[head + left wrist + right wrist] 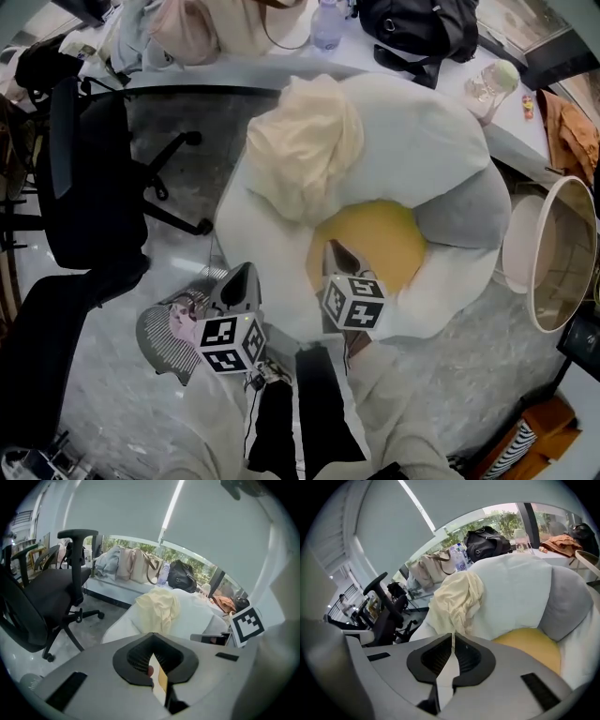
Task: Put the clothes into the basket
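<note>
A cream garment (305,141) lies crumpled on the upper left of a big white egg-shaped cushion (422,141) with a yellow centre (375,239). Both gripper views show the garment ahead (159,609) (457,599). My left gripper (246,272) hovers off the cushion's near left edge, its jaws shut and empty (152,639). My right gripper (336,248) is over the yellow centre's near edge, also shut on nothing (453,637). Both are well short of the garment. The round white basket (536,272) with a pale rim stands on the floor to the cushion's right.
A black office chair (84,178) stands on the left. A striped cloth (169,333) lies on the floor beside my left gripper. Bags (422,28) and a bottle (326,23) sit on the ledge behind the cushion. An orange cloth (572,127) lies far right.
</note>
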{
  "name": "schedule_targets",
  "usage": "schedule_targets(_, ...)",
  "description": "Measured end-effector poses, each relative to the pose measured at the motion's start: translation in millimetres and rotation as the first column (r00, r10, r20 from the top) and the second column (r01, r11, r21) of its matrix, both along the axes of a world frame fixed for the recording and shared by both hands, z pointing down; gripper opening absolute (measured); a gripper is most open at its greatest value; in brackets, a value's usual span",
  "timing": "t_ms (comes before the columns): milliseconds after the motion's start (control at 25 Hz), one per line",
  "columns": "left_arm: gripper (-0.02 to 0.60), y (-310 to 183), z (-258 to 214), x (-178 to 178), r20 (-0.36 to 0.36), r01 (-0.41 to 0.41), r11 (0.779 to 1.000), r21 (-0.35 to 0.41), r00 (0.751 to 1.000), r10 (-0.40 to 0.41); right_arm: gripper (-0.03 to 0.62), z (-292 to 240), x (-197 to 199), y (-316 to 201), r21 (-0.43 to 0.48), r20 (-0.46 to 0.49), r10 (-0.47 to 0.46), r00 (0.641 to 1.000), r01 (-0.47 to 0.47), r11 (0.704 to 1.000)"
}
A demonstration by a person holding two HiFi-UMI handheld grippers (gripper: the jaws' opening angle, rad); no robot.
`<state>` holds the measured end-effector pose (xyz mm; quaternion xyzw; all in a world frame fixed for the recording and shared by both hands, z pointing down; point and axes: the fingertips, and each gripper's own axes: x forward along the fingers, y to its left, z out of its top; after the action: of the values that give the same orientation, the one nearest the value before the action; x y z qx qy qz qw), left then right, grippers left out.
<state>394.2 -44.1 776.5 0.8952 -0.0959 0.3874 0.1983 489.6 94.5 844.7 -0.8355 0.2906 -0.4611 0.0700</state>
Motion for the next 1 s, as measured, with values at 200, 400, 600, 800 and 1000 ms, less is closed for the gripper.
schedule_targets(200, 0.003, -6, 24, 3, -0.011, 0.033, 0.999, -0.006, 0.999, -0.033, 0.032, 28, 12, -9, 0.006, -0.014, -0.033, 0.999, 0.033, 0.999)
schedule_targets(400, 0.003, -19, 45, 5, -0.004, 0.077, 0.997, -0.015, 0.997, -0.077, 0.038, 48, 28, -23, 0.005, -0.031, -0.056, 0.998, 0.057, 0.998)
schedule_targets(600, 0.003, -26, 55, 4, -0.008, 0.091, 0.995, -0.027, 0.996, -0.092, 0.102, 72, 38, -30, -0.01, -0.012, -0.058, 0.998, 0.058, 0.998)
schedule_targets(800, 0.003, -37, 64, -3, 0.0, 0.111, 0.993, -0.029, 0.994, -0.111, 0.138, 91, 39, -33, 0.0, 0.004, -0.042, 0.999, 0.042, 0.999)
schedule_targets(1000, 0.003, -45, 70, -6, 0.005, 0.137, 0.99, -0.037, 0.991, -0.137, 0.146, 101, 43, -45, 0.002, -0.002, -0.089, 0.996, 0.089, 0.996)
